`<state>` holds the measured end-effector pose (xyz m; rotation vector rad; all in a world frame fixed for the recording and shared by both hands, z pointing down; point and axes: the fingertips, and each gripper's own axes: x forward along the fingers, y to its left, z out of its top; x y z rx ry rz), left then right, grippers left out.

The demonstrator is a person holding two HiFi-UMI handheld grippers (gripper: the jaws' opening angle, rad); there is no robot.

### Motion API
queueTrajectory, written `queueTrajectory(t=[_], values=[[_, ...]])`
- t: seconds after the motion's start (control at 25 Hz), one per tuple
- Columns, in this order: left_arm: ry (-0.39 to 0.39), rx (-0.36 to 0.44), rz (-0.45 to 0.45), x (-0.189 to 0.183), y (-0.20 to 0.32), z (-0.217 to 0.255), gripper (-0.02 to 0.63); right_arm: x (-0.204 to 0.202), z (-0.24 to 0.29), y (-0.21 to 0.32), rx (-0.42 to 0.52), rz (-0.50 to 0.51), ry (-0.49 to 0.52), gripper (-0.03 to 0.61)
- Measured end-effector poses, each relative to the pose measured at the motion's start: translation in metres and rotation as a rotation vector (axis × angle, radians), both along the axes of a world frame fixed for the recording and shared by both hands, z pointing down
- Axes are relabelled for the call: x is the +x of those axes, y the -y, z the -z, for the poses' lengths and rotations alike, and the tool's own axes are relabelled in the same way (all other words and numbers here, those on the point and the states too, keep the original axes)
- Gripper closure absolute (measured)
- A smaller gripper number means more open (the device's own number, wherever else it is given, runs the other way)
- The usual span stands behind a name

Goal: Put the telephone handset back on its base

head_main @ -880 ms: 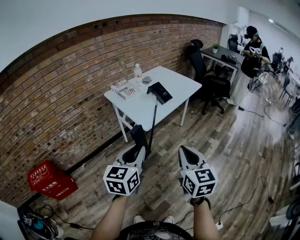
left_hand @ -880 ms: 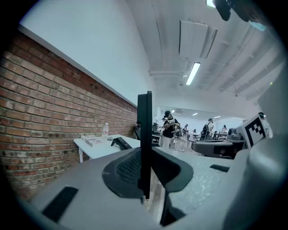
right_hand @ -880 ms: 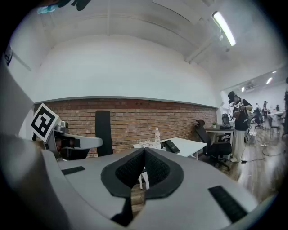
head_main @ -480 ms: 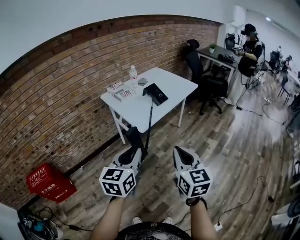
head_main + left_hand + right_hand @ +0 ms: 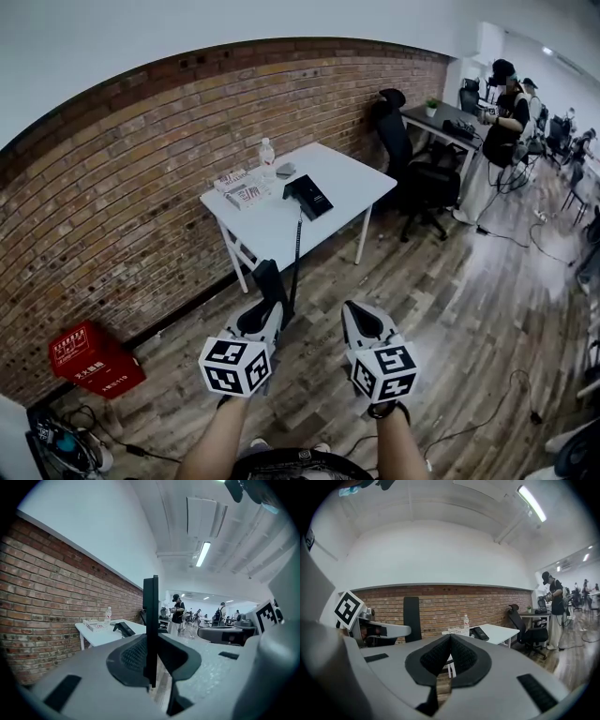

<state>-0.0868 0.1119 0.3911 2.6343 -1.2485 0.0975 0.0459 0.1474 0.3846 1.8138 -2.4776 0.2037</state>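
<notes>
One handset (image 5: 272,279) clamped in left gripper (image 5: 270,307) jaws.

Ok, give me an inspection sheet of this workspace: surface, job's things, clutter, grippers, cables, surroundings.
Surface: white rectangular table against brick wall.
Job's things: black telephone base on table; black handset off it, held out over the floor.
Clutter: clear plastic bottle, red-and-white printed box, small grey item, all on table.
Grippers: left gripper shut on handset; right gripper shut, empty.
Cables: black cord joins handset to base; thin cable on floor.
Surroundings: red crate, black office chair, standing person.
</notes>
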Motion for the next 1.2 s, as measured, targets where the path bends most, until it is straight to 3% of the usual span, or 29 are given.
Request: queueTrajectory(t=[0.64,1.2], values=[[0.0,-0.02,0.011,0.045,0.038,-0.013,0.543,0.043,-0.015,0.034,-0.013,0.033,-0.001,0.578],[-0.036,-0.069,-0.015,0.04,0.189,-0.029,0.543,0.038,-0.025,0.178,-0.056,0.011,-0.02,0.578]])
